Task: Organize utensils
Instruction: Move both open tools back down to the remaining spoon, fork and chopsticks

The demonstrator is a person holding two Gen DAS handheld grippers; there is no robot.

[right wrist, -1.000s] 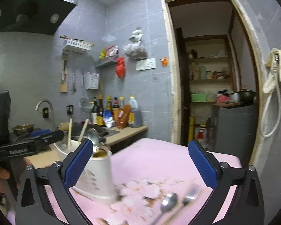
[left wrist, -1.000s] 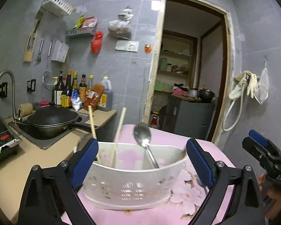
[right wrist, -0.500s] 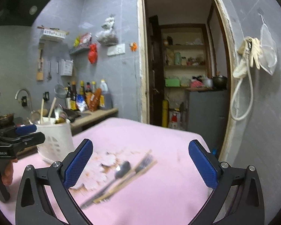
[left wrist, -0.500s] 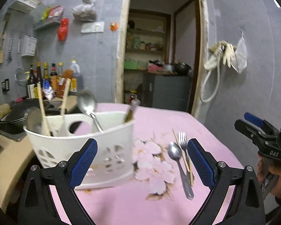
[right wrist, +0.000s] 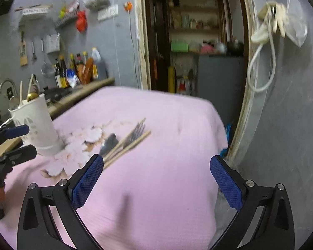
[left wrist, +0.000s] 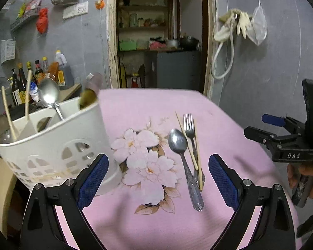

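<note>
Both grippers, left gripper (left wrist: pixel 157 179) and right gripper (right wrist: pixel 156 179), are hanging wide open, empty; the next pick is calling for a low approach to the spoon (left wrist: pixel 182 156) handle, clear of the chopsticks (left wrist: pixel 193 145) and fork (left wrist: pixel 189 129).

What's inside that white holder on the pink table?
The white holder has two chopsticks and a large spoon sticking up, plus something brownish and blurred at its right end. Its wall hides their lower parts.
</note>
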